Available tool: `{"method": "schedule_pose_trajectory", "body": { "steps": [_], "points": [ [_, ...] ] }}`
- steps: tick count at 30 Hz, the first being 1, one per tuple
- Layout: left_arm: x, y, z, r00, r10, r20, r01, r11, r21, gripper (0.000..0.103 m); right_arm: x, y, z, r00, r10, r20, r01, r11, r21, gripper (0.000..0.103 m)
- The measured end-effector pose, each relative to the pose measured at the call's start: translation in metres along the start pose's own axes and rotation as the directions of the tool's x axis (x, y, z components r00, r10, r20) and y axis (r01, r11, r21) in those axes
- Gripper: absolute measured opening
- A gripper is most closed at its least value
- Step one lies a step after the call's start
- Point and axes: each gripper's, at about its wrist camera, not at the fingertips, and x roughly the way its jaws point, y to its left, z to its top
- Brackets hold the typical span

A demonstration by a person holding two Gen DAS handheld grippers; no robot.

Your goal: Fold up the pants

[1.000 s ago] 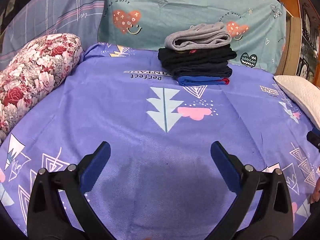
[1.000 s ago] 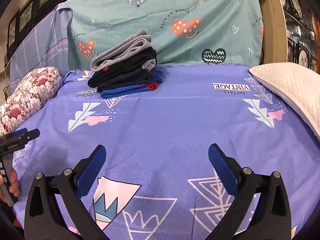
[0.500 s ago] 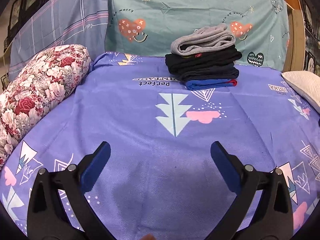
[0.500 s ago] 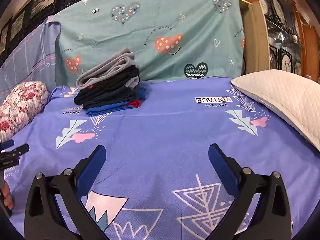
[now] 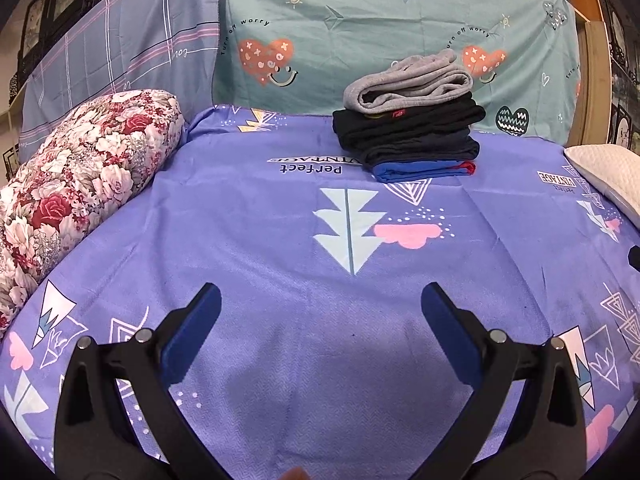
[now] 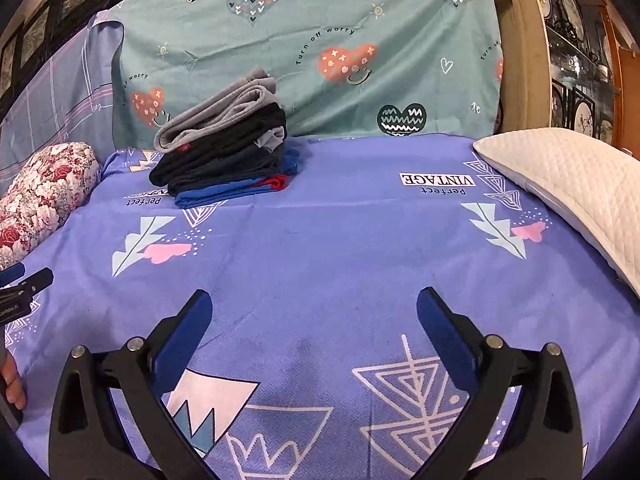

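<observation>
Pants (image 5: 408, 128) are sitting folded in a stack at the bed's (image 5: 280, 240) far edge; we are holding the left gripper (image 5: 320, 312) and right gripper (image 6: 314, 316) wide apart, empty, seeing nothing unfolded.

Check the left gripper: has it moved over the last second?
Yes. The left gripper has drawn back and swung left: the folded pile sits further right in its view, and more of the floral bolster shows.

The purple sheet (image 6: 320, 248) reads "Perfect VINTAGE" (printed upside down from here). The teal cloth (image 5: 360, 40) behind says "Turn off worry" beside its hearts.
</observation>
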Motion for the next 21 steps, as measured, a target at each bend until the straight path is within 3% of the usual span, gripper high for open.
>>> {"method": "schedule_pose_trajectory", "body": {
  "steps": [21],
  "points": [
    [0.0022, 0.0011, -0.0008, 1.000, -0.012, -0.021, 0.012, 1.000, -0.011, 0.101, 0.0012, 0.0011, 0.0002, 1.000, 0.002, -0.001, -0.002, 1.000, -0.006, 0.102]
  ]
}}
